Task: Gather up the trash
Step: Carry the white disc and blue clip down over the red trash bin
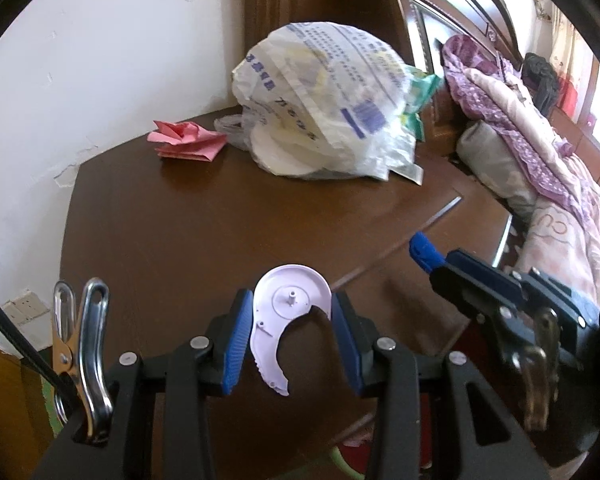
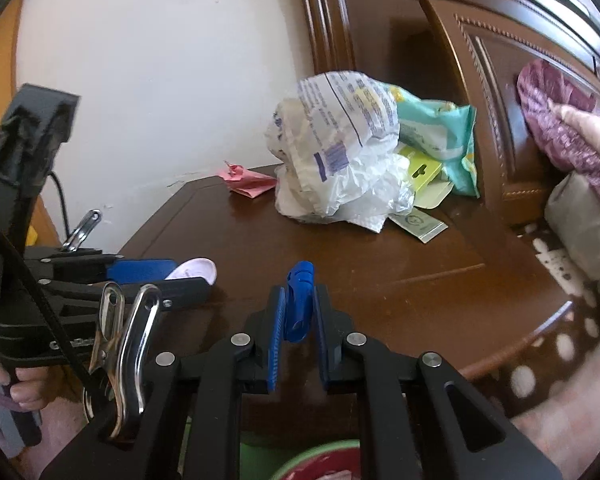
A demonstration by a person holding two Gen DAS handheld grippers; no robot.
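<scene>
My left gripper (image 1: pixel 293 322) is shut on a flat white plastic disc piece (image 1: pixel 286 312) with a notch cut out, held above the brown nightstand (image 1: pixel 204 216). In the right wrist view that left gripper (image 2: pixel 188 276) sits at the left with the white piece (image 2: pixel 194 269) between its pads. My right gripper (image 2: pixel 299 312) is shut on a small blue plastic piece (image 2: pixel 298 300); the same blue piece (image 1: pixel 422 250) shows at the right of the left wrist view. At the back of the nightstand lie a crumpled white plastic bag (image 1: pixel 328 100), a pink paper scrap (image 1: pixel 188 140) and a green wrapper (image 2: pixel 440 132).
A white wall stands behind the nightstand, and a dark wooden headboard (image 2: pixel 500 80) rises at its right. Bedding in purple and pink (image 1: pixel 540 152) lies to the right. A yellow-green card (image 2: pixel 424 176) and a small clear packet (image 2: pixel 418 224) lie by the bag. A green-rimmed container (image 2: pixel 320 464) shows below.
</scene>
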